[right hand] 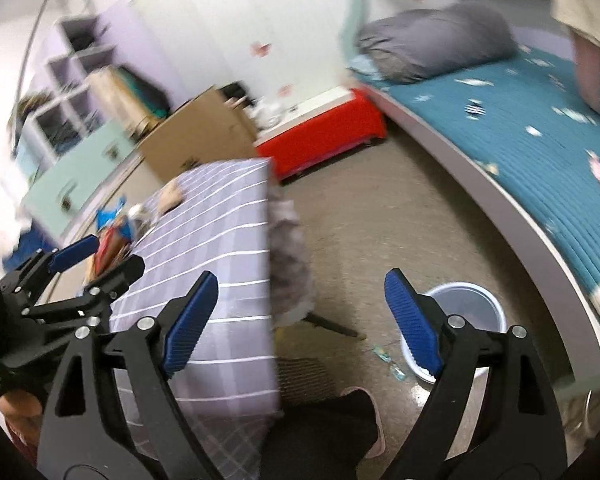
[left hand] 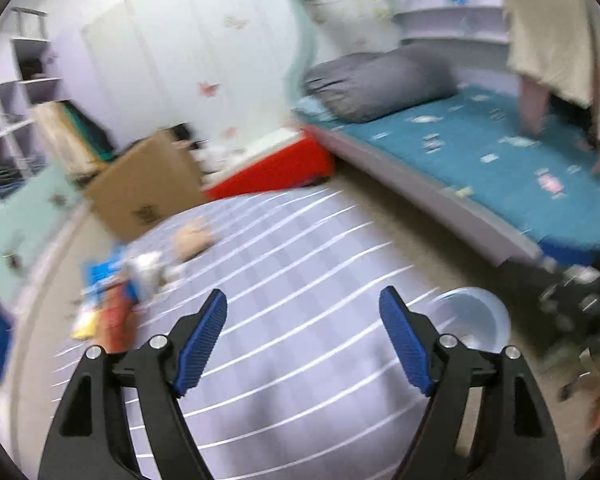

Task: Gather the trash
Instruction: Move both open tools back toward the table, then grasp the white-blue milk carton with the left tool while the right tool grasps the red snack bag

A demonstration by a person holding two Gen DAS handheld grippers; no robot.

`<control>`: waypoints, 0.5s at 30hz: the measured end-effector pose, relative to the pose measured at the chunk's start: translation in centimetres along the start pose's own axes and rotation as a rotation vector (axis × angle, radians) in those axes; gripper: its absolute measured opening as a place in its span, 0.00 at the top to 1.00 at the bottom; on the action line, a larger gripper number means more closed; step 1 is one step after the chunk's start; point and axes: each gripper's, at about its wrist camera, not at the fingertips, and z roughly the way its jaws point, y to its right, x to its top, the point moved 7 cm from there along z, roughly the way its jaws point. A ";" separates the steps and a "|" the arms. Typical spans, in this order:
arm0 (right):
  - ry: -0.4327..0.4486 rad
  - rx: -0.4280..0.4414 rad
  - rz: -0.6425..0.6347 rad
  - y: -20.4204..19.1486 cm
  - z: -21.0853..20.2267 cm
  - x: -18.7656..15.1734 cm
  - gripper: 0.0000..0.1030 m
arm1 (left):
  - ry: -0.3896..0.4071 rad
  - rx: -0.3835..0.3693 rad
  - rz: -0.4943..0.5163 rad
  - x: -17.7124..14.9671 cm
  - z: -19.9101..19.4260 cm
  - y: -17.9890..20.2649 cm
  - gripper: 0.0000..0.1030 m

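Observation:
A small table with a grey checked cloth (left hand: 300, 280) (right hand: 220, 248) carries a blurred heap of trash (left hand: 112, 292) (right hand: 116, 232): blue, orange and white wrappers, plus a crumpled beige wad (left hand: 194, 236). A pale plastic bin (right hand: 468, 312) (left hand: 476, 316) stands on the floor to the right of the table. My left gripper (left hand: 302, 312) hangs open above the cloth, nothing between its blue pads. My right gripper (right hand: 300, 296) is open too, over the table's right edge and the floor. In the right wrist view the left gripper (right hand: 96, 256) shows near the trash heap.
A bed with a teal cover (left hand: 480, 148) and a grey pillow (left hand: 384, 80) runs along the right. A red box (left hand: 276, 168) and a cardboard box (left hand: 144, 192) stand behind the table. White shelves (left hand: 20, 100) at left. A person's foot (right hand: 364, 420) and small floor scraps (right hand: 388, 364).

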 end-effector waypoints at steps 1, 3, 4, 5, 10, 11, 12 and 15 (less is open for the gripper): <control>-0.009 0.015 -0.024 -1.6 0.5 -0.1 0.18 | -0.010 0.026 -0.009 -0.8 0.2 -1.4 0.25; -0.032 0.031 -0.077 -4.6 1.8 -0.3 0.18 | -0.043 0.081 -0.058 -2.7 0.4 -5.2 0.25; -0.045 0.033 -0.102 -5.9 2.4 -0.4 0.18 | -0.050 0.116 -0.076 -3.5 0.3 -6.8 0.25; -0.055 0.042 -0.125 -7.3 3.0 -0.5 0.18 | -0.055 0.148 -0.085 -4.3 0.2 -8.4 0.25; -0.120 0.075 -0.228 -13.4 6.0 -1.6 0.18 | -0.128 0.289 -0.085 -7.8 1.2 -13.4 0.25; -0.131 0.079 -0.243 -14.3 6.5 -1.9 0.18 | -0.151 0.315 -0.071 -8.4 1.7 -14.0 0.25; -0.139 0.088 -0.254 -15.1 6.9 -2.0 0.18 | -0.179 0.339 -0.051 -9.3 2.5 -14.9 0.25; -0.167 0.093 -0.282 -16.8 8.0 -2.3 0.18 | -0.227 0.396 -0.013 -11.1 3.6 -16.3 0.25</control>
